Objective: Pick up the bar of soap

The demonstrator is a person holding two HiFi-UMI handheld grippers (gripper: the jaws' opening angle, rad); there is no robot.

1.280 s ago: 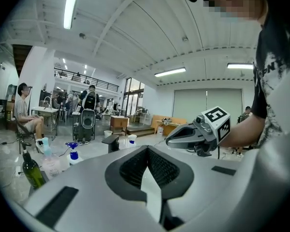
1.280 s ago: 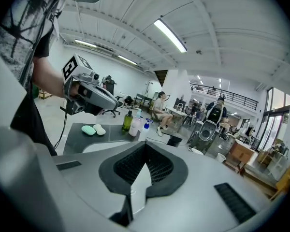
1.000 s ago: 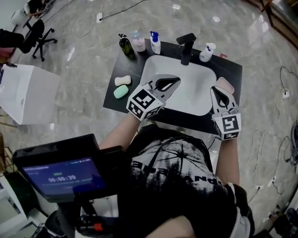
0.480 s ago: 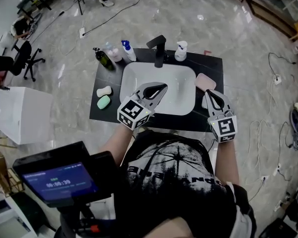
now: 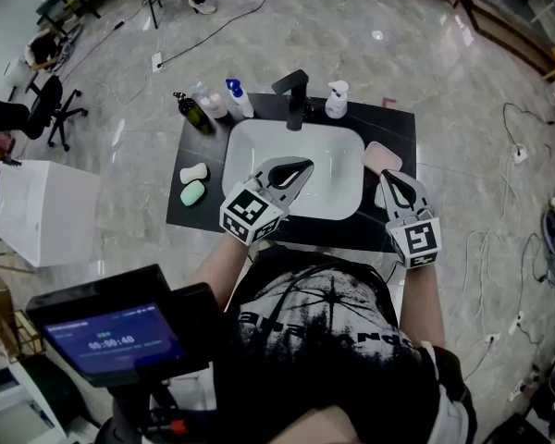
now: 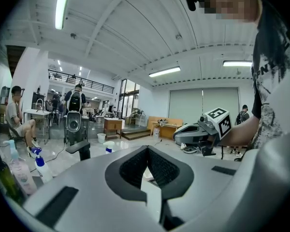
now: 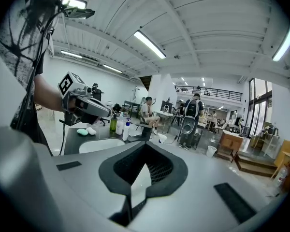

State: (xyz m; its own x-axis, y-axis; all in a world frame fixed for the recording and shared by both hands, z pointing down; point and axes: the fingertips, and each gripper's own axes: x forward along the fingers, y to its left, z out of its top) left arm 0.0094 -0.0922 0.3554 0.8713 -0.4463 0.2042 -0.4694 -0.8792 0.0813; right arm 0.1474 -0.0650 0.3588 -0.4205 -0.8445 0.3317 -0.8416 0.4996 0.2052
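Two bars of soap lay side by side near the left edge of the black countertop [image 5: 400, 126], a white bar [image 5: 194, 172] and, just nearer the front edge, a green bar [image 5: 193, 191]; which of the two the task meant I could not tell. Both looked hard, light, smooth and rounded, so likely slippery, more so if wet. Lying low and flat, either would best be pinched across its narrow width at the middle, with the jaws brought right down to the top. A pale pink rounded piece [image 5: 381, 156] sat by the right edge, soap or dish I could not say. Neither gripper was at the bars. The left gripper [image 5: 303, 165] hung over the front of the white basin [image 5: 338, 151], well apart from them, its jaws pressed together on nothing. The right gripper [image 5: 388, 178] hovered by the counter's front right corner, just beside the pink piece, its jaws likewise together and empty. Along the back edge stood a row of bottles [image 5: 209, 100] to the left of the black tap [image 5: 294, 95], with one white spray bottle [image 5: 336, 100] to its right. Around the counter spread a glossy grey stone floor [image 5: 444, 63], with an office chair [image 5: 46, 118] and a white box [image 5: 42, 211] off to the left, and a lit screen [image 5: 106, 340] close by the person.
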